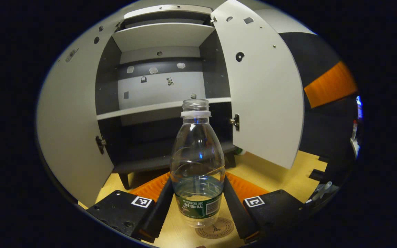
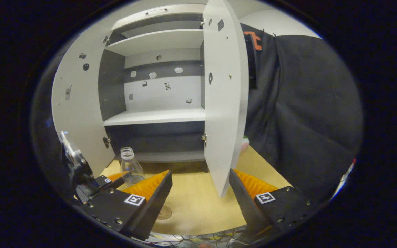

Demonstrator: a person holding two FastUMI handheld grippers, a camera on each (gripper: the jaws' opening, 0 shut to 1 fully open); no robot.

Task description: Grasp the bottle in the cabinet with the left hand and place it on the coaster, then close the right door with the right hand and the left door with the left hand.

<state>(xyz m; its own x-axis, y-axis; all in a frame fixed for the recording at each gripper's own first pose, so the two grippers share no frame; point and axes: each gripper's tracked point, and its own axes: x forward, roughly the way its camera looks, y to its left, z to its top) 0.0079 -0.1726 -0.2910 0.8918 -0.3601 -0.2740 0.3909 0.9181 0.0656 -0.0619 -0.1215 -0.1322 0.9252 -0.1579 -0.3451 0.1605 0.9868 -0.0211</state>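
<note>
Left gripper view: the left gripper [image 1: 198,203] has both fingers [image 1: 160,206] pressed against the lower body of a clear plastic bottle [image 1: 197,162], uncapped, upright, with a little water in its base and a green label. The bottle's base stands just above or on the near edge of a round cork coaster [image 1: 219,228] on the wooden tabletop [image 1: 271,175]; contact cannot be told. Beyond stands the cabinet [image 1: 160,103], its left door [image 1: 71,131] and right door [image 1: 264,100] both swung open, shelves bare.

Right gripper view: the right gripper [image 2: 200,193] has its fingers wide apart, holding nothing, over the tabletop. The right door's edge [image 2: 224,103] hangs between them, just ahead. To the left, the other gripper [image 2: 112,181] grips the bottle [image 2: 131,168].
</note>
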